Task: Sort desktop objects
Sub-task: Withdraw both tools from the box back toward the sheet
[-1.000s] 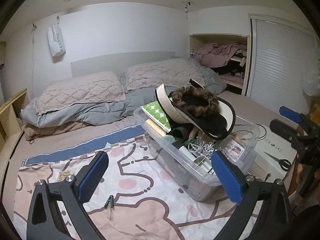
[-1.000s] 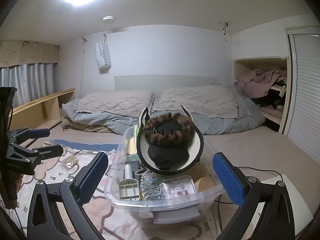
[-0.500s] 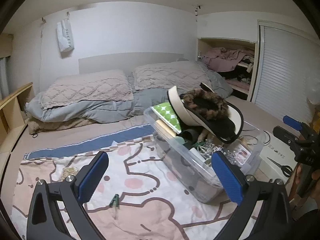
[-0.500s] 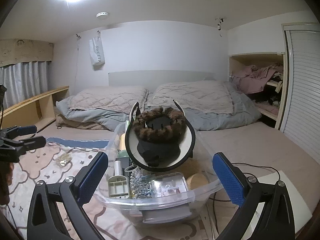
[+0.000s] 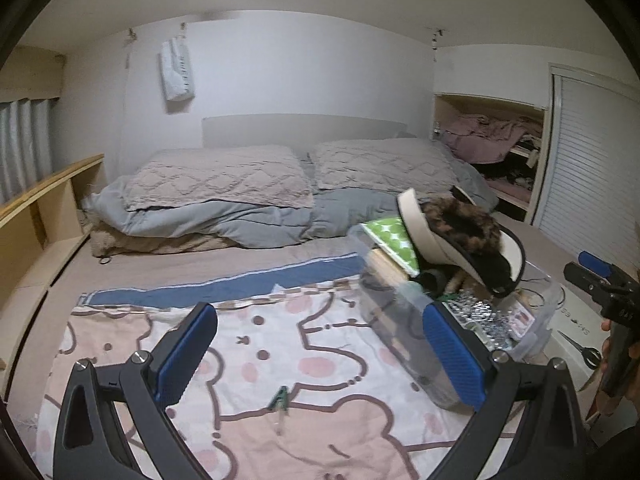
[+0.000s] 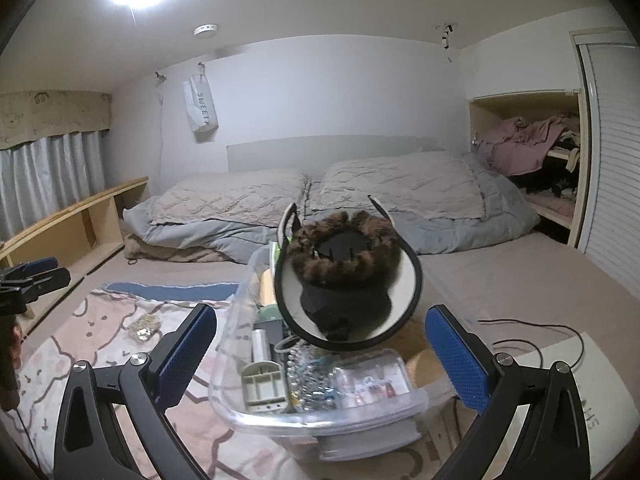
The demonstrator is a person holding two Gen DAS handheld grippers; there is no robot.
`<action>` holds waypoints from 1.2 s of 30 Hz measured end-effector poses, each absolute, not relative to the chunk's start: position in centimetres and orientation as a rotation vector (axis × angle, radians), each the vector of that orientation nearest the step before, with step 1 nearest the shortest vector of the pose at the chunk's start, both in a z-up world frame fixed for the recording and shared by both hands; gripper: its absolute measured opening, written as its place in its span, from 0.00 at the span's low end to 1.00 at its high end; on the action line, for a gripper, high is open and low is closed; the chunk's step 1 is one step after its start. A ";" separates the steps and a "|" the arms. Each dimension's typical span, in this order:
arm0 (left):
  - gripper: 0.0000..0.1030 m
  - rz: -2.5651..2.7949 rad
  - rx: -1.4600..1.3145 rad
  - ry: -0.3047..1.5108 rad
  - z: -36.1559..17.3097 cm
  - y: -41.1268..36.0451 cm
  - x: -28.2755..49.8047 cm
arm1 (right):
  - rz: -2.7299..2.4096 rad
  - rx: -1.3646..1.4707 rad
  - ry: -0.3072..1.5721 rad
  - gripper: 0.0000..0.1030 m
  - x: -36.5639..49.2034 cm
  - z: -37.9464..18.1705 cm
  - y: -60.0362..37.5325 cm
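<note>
While you hold both grippers low over the floor, the bed (image 5: 280, 200) with its two quilted pillows lies well ahead of them, across the far wall. Beneath and ahead of your left gripper (image 5: 320, 354) spreads the pink cartoon blanket (image 5: 300, 380), a blue strip along its far edge. Your left gripper stands released, blue pads wide apart, with nothing between them. Ahead and to its right sits the clear plastic bin (image 5: 404, 344), resting on the blanket's right edge; in the right wrist view the same clear plastic bin (image 6: 320, 412) lies directly ahead of your right gripper (image 6: 320, 354), just beyond the fingertips, its near rim between the pads. Your right gripper is likewise released, fingers spread and empty; it also shows at the right edge of the left wrist view. Bin contents, top down: one cream visor with black brim edging (image 6: 404, 276), tilted up against the far side, a brown fur band (image 6: 344, 252) and black cloth piled in its hollow; one green polka-dot item (image 5: 394, 240) at the far left corner; one heap of silvery beads (image 6: 306, 372) in the near middle; one small grey divided tray (image 6: 262, 384) at near left; one clear flat packet (image 6: 370, 380) at near right. Loose on the blanket: one green clip (image 5: 280, 400) between the left gripper's pads, and a gold-coloured trinket pile (image 6: 142, 326) to the left of the bin. To the right of the bin, scissors (image 5: 580, 346) lie on a white box (image 5: 572, 316).
</note>
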State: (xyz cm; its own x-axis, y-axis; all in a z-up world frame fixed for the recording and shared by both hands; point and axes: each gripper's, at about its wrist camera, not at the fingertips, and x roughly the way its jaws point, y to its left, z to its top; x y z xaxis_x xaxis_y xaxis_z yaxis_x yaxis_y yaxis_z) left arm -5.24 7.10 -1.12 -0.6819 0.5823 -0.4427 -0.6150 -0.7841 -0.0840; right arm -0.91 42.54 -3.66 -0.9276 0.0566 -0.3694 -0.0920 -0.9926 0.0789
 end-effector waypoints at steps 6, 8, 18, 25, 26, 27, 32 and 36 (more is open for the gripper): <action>1.00 2.463 -0.622 0.074 -1.5 3.7 -6.2 | 3.049 -0.607 0.162 1.00 -2.2 -3.6 40.3; 1.00 2.487 -0.629 0.078 -1.7 2.7 -6.5 | 3.066 -0.618 0.160 1.00 -2.6 -3.6 39.5; 1.00 2.588 -0.657 0.075 -2.5 -2.7 -6.8 | 3.166 -0.676 0.137 1.00 -4.2 -3.7 34.1; 1.00 2.642 -0.698 0.092 -3.8 -6.1 -7.2 | 3.245 -0.729 0.057 1.00 -5.3 -4.1 29.1; 1.00 2.646 -0.702 0.093 -4.0 -6.5 -7.2 | 3.255 -0.733 0.045 1.00 -5.4 -4.1 28.5; 1.00 2.650 -0.706 0.093 -4.2 -7.0 -7.3 | 3.266 -0.738 0.028 1.00 -5.5 -4.1 27.8; 1.00 2.665 -0.745 0.071 -5.1 -9.3 -7.9 | 3.315 -0.763 -0.046 1.00 -5.6 -4.0 24.5; 1.00 2.678 -0.764 0.061 -5.7 -10.9 -8.1 | 3.352 -0.789 -0.084 1.00 -5.5 -3.8 22.4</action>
